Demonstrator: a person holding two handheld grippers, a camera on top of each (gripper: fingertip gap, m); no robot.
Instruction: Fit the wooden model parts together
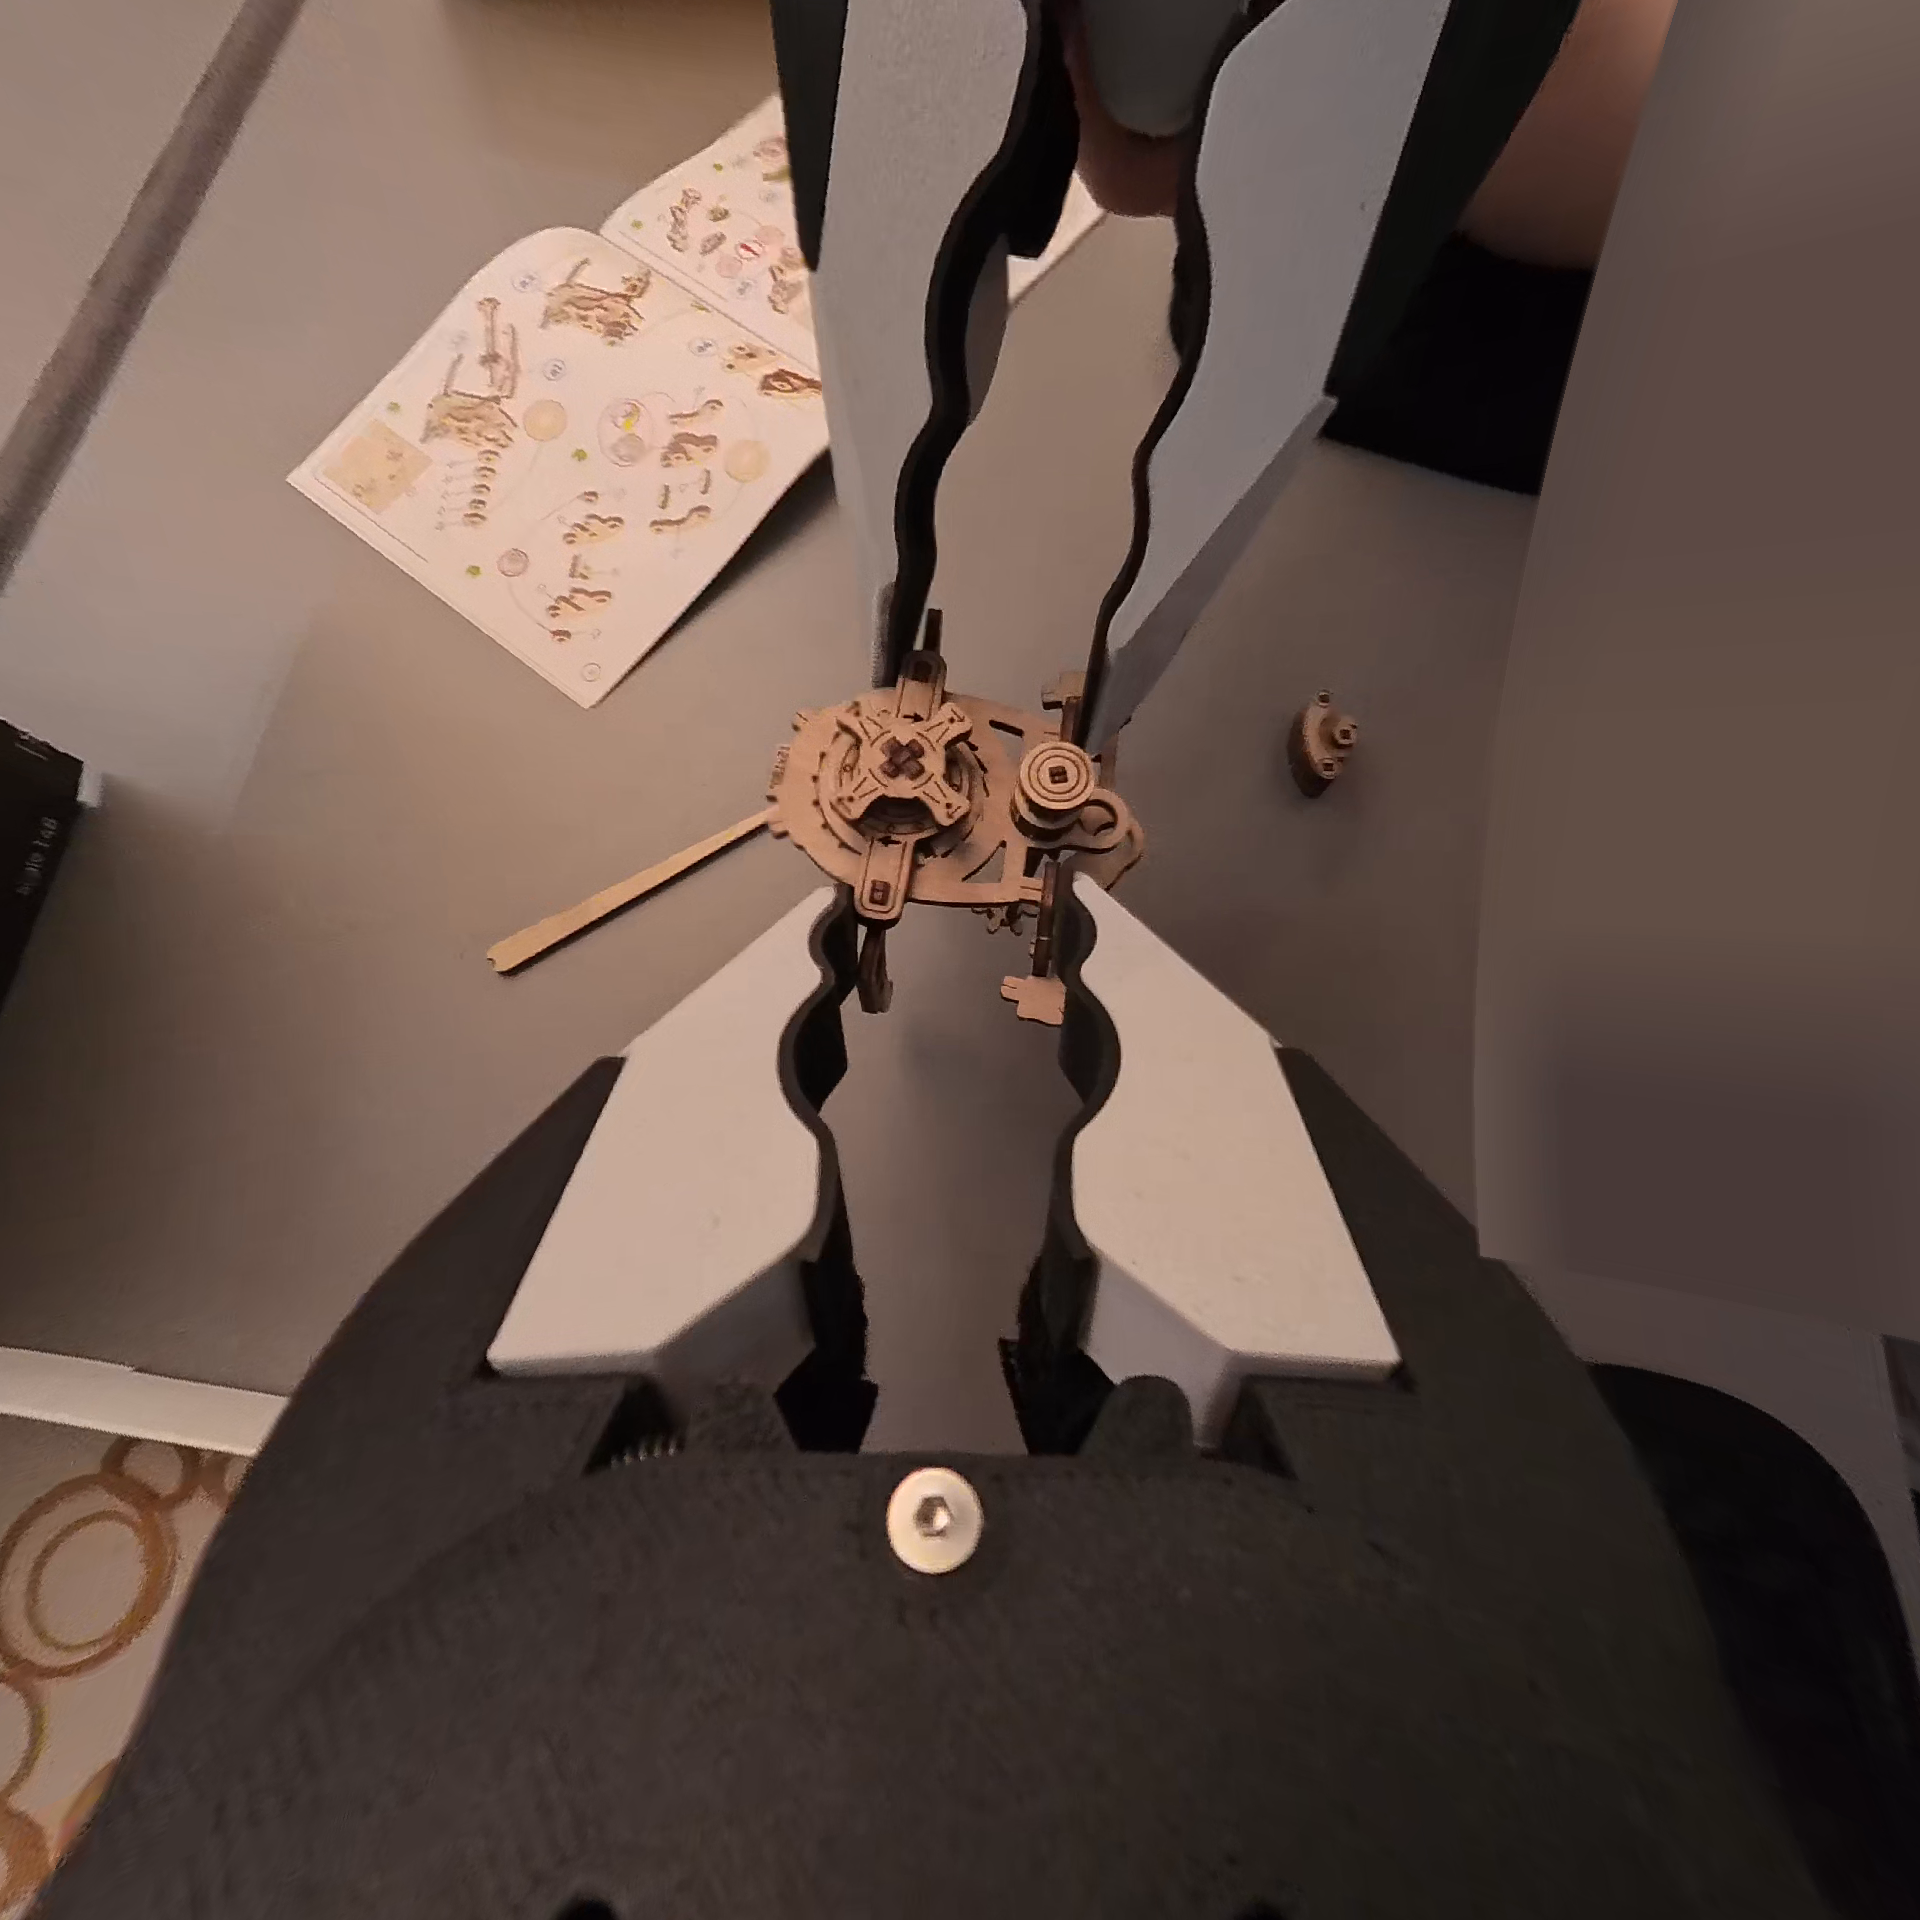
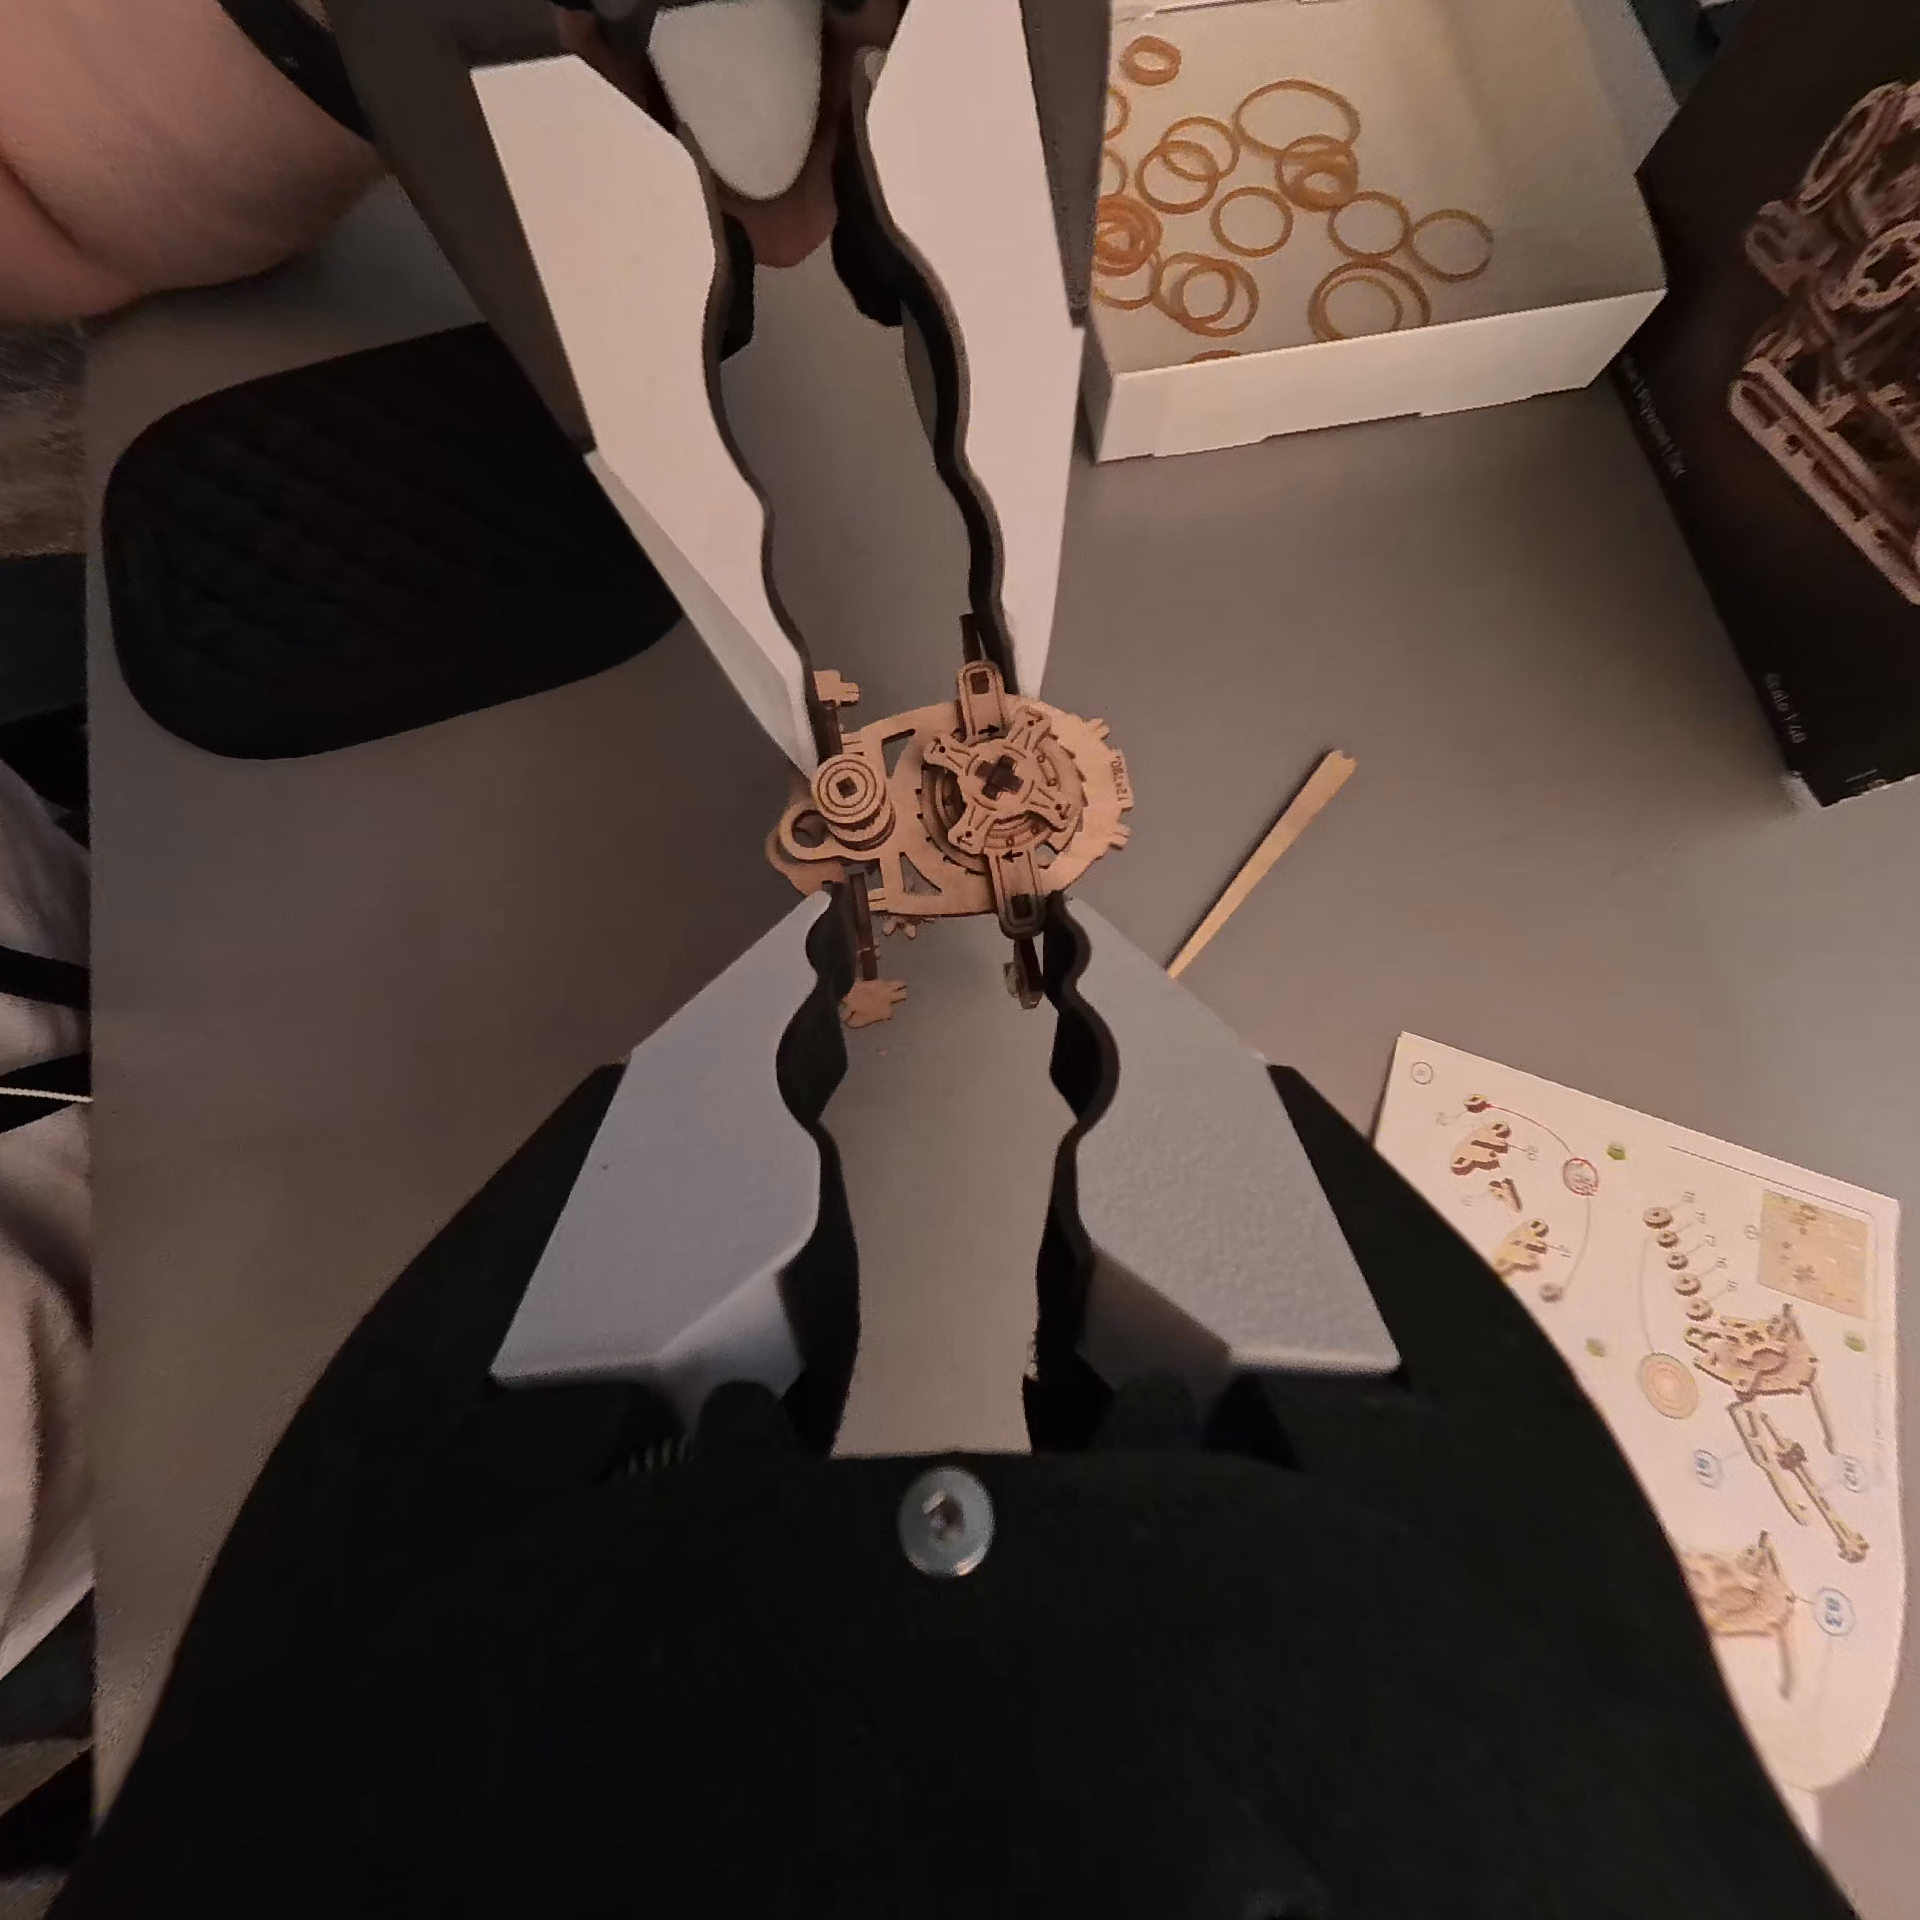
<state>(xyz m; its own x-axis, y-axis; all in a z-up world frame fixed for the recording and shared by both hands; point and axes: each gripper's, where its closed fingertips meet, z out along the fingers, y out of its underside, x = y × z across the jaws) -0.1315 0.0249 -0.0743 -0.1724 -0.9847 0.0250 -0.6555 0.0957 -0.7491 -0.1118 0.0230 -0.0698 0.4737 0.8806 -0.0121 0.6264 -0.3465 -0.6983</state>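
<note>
Spanning both grippers: tan geared wooden model [image 1: 940, 805]

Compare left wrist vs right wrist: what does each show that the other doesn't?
Left wrist only: a small loose wooden part lying on the table, right of the model.

Right wrist only: a white box of rubber bands, a dark kit box at far right, and a black pad at left.

Both: the wooden model gripped from opposite sides by the left gripper and right gripper, a thin wooden stick, the open instruction sheet, and the grey table.
</note>
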